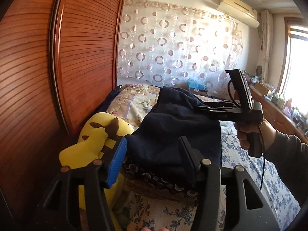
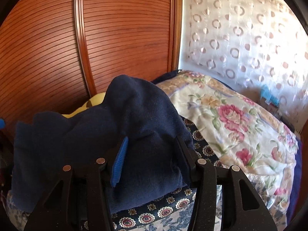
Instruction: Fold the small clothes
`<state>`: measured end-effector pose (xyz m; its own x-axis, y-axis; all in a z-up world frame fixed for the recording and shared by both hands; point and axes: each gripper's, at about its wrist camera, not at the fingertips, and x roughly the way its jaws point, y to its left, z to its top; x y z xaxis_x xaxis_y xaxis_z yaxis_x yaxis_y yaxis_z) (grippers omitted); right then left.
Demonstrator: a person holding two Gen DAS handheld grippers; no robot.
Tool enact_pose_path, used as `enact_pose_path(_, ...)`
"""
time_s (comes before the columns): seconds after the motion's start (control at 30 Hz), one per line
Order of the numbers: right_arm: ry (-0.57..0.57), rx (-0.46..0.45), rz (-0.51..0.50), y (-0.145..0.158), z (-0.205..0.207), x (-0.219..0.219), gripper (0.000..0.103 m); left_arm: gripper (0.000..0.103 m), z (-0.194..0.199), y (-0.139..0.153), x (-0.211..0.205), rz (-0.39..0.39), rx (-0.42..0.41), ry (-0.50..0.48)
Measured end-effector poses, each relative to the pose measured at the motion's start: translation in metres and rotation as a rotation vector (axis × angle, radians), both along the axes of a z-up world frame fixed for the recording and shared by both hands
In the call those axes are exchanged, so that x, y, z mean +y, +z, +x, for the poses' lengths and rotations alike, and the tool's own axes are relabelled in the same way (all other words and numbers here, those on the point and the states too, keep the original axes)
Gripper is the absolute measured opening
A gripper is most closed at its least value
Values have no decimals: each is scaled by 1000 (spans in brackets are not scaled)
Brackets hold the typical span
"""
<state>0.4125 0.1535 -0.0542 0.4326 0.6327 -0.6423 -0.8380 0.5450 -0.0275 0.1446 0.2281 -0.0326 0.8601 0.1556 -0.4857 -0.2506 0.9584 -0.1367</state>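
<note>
The bed (image 1: 250, 165) carries everything, and one wardrobe (image 1: 28, 67) closes it in on the far side. On the bed lies one floral quilt (image 2: 231, 119). One navy garment (image 2: 134, 125) sits heaped on top of a stack of patterned cloth (image 2: 173, 202) — probably set there as the finished pile, though its folds are hard to read. One yellow plush (image 1: 92, 142) is wedged against the wardrobe. Two tools: the left tool (image 1: 154, 163) and the right tool (image 2: 152, 165) each stand part open, straddling the garment's near edge — pads not pressing, so it rests released.
</note>
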Motion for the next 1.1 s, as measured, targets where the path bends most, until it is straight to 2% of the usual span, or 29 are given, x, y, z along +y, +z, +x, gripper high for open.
enact_pose_path(0.17,-37,-3,7,6,-7,-5,52,55,-8,11,-7,34,5,12)
enact_pose_path(0.33,-50,-26,27,26,-31,-23,53,55,-17,19,-18,48,3,5)
enact_pose_path(0.43,-62,-52,34,36,-54,-41,62,55,-19,19,-28,53,26,6)
enact_pose_path(0.83,-179,-74,95,50,-150,-143,73,55,-30,0,-88,65,83,-87)
enact_pose_path(1.1,-277,-72,126,48,-192,-210,83,55,-35,-5,-128,79,102,-144)
